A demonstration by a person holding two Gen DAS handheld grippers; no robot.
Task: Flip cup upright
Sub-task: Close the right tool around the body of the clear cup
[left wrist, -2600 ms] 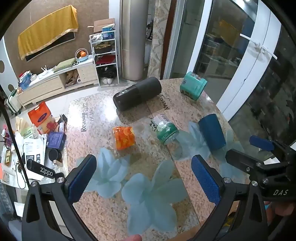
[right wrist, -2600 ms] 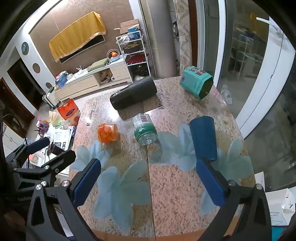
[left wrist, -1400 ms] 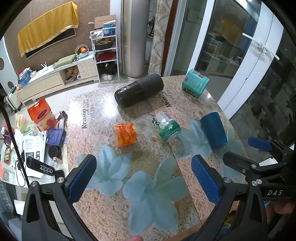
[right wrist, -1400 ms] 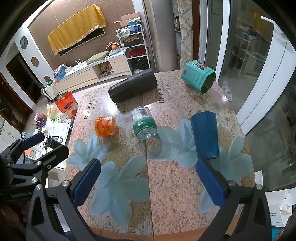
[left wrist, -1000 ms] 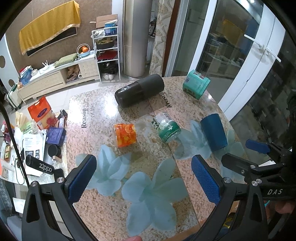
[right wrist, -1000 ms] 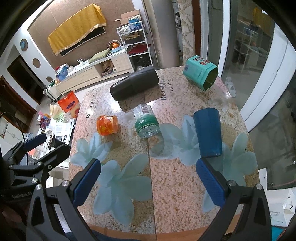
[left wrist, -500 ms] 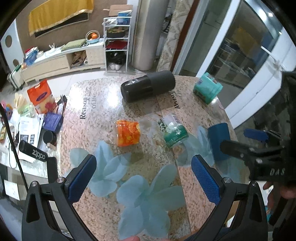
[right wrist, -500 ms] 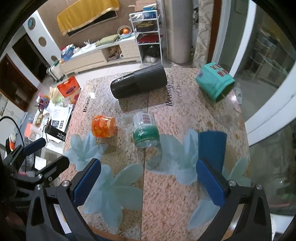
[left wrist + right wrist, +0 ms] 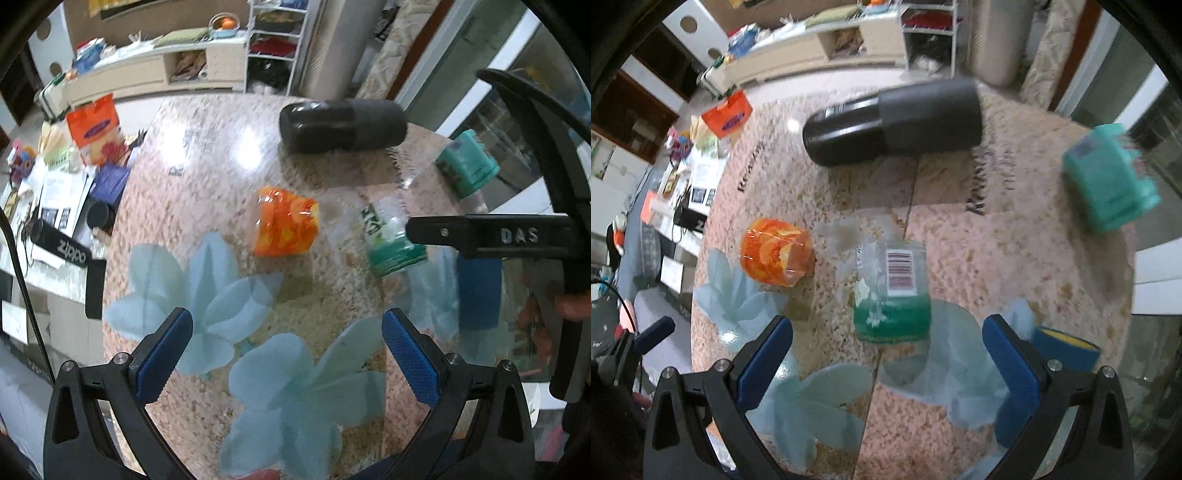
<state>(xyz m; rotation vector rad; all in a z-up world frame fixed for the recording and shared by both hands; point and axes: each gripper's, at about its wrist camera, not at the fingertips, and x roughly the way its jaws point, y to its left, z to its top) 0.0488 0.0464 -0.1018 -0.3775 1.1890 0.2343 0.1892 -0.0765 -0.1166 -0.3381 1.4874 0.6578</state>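
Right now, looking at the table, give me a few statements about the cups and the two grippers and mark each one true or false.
1. The orange cup lies on its side. True.
2. The black tumbler stands upright. False: it lies on its side near the far edge of the table.
3. The right gripper is shut on the clear cup with the green band. False: its jaws are wide open and hold nothing; that cup lies ahead of them.
4. The left gripper is open and empty. True.
5. The teal cup touches the black tumbler. False: they lie well apart.
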